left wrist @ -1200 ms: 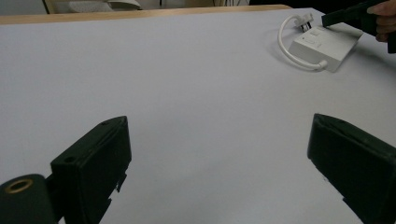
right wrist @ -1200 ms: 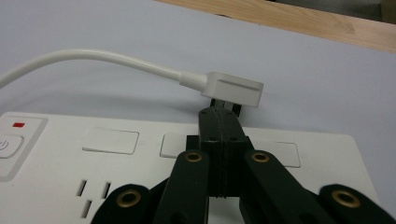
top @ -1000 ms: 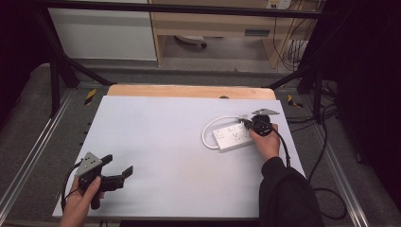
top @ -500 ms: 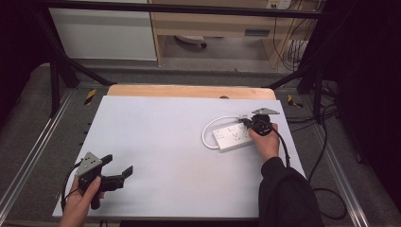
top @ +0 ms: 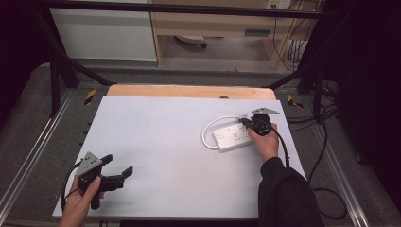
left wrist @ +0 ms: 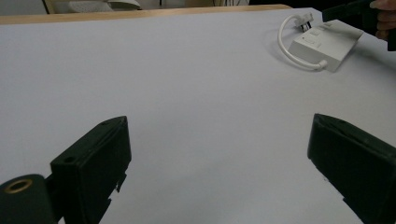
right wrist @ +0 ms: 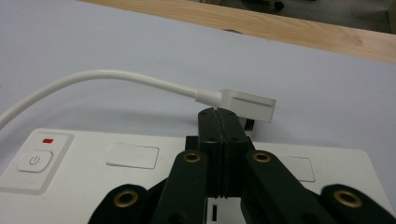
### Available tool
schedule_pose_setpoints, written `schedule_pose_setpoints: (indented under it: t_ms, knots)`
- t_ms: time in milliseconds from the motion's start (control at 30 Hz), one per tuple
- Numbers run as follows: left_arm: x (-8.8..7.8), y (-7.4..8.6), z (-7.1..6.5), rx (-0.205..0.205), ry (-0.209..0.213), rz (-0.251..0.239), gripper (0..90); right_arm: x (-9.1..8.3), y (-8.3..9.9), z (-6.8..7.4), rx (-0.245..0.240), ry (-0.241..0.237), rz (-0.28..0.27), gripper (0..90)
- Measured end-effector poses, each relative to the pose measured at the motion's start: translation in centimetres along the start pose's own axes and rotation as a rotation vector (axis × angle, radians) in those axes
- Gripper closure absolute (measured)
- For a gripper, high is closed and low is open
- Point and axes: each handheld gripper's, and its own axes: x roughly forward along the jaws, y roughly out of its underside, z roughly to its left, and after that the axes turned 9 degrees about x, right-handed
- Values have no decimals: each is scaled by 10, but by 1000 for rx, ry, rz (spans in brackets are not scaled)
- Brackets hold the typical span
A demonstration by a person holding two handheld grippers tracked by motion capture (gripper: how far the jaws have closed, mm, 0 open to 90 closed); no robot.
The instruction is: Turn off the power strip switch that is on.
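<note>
Closest to me, the left gripper [top: 116,166] sits low at the near left corner of the counter [top: 156,137], gripped in the left hand [top: 82,201], and I can see its fingers [left wrist: 91,161] standing wide apart with nothing but bare white surface between them. From the left gripper view, the counter runs clean ahead of those black fingers, and off at the far right lies the white power strip [left wrist: 324,44] with its cord [left wrist: 287,46] looping round beside it. Moving out across the counter to the right side, my right hand [top: 265,142] holds the right gripper [top: 246,123] down over the power strip [top: 232,138], near the right edge. In the right gripper view the fingers [right wrist: 219,135] are pressed together, no gap between them, tips right at the white plug [right wrist: 247,105], which sits just past them and above the strip's top face; I cannot tell whether they are pinching any part of it. The strip's power button [right wrist: 33,161] with a small red mark above it shows at the left of that view, and the cord [right wrist: 102,77] arcs away left from the plug. Beyond the strip, the wooden edge [top: 189,91] of the counter shows past the white sheet, then the floor [top: 222,52] and shelving at the back.
</note>
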Motion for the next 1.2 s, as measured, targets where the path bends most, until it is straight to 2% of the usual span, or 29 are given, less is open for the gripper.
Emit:
schedule_pose_setpoints:
  t_ms: [200,700,800,1033,1200]
  knots:
    - [0,0,0,1,1,1,60,-1,0,3,14,-16,-12,867]
    - [0,0,0,1,2,2,59,-5,-2,10,58,-59,-35,679]
    - [0,0,-1,1,3,2,60,-6,-3,11,60,-61,-36,586]
    - [1,0,-1,2,3,3,59,-7,-5,10,110,-56,-23,374]
    - [1,0,-1,3,4,3,59,-10,-6,9,131,-67,-23,282]
